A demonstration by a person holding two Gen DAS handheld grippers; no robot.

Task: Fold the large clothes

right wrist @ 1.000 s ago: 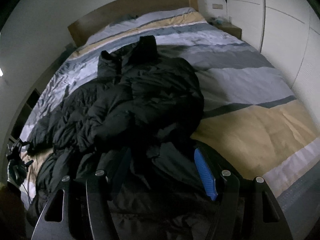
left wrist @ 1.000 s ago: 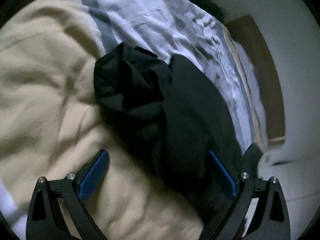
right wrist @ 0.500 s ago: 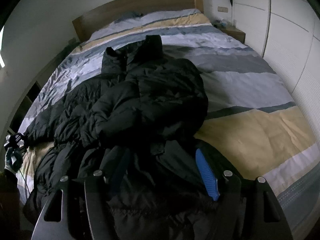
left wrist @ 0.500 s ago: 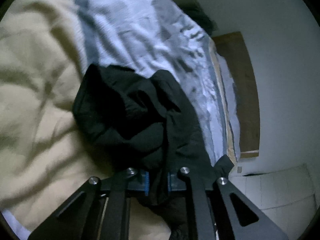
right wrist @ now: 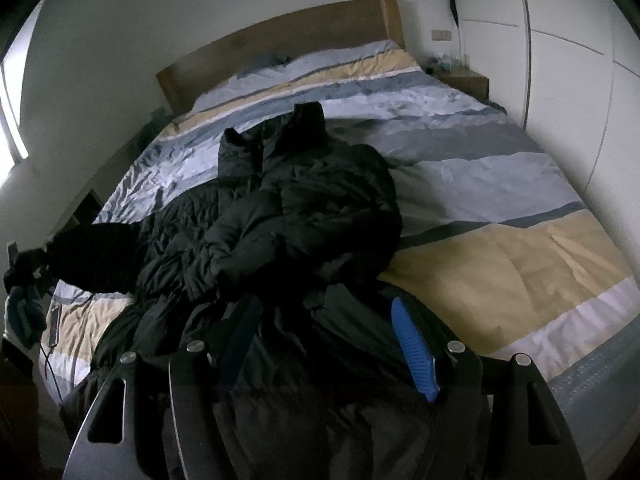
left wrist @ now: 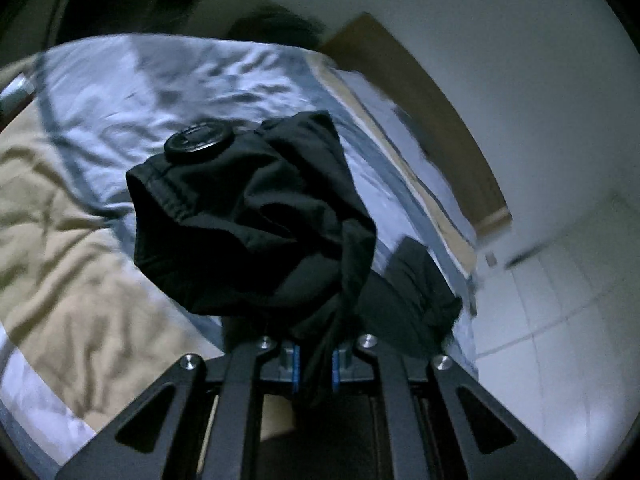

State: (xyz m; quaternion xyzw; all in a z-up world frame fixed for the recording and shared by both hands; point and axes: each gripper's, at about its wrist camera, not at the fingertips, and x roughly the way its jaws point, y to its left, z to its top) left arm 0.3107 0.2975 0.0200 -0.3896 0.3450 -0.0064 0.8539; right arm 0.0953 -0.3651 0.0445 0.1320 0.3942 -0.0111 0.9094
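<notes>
A big black puffer jacket (right wrist: 312,208) lies crumpled on the striped bed (right wrist: 500,264), collar toward the headboard. My left gripper (left wrist: 314,364) is shut on the black cuff end of a sleeve (left wrist: 248,232) and holds it up off the bedding; a round black patch (left wrist: 200,142) shows on that sleeve. In the right wrist view the raised sleeve end (right wrist: 96,256) hangs at the bed's left edge. My right gripper (right wrist: 322,308) stands open low over the jacket's near hem, with dark fabric lying between its fingers and the blue pad (right wrist: 412,352) showing bare.
The wooden headboard (right wrist: 280,44) is at the far end and a nightstand (right wrist: 464,80) stands at the back right. White wardrobe doors (right wrist: 580,80) line the right side. A gloved hand (right wrist: 24,312) and a thin cable (right wrist: 52,332) are at the bed's left edge.
My left gripper shut on the sleeve cuff, then rose and rolled, lifting the sleeve off the duvet. The right gripper drew back and up a little, staying open over the hem.
</notes>
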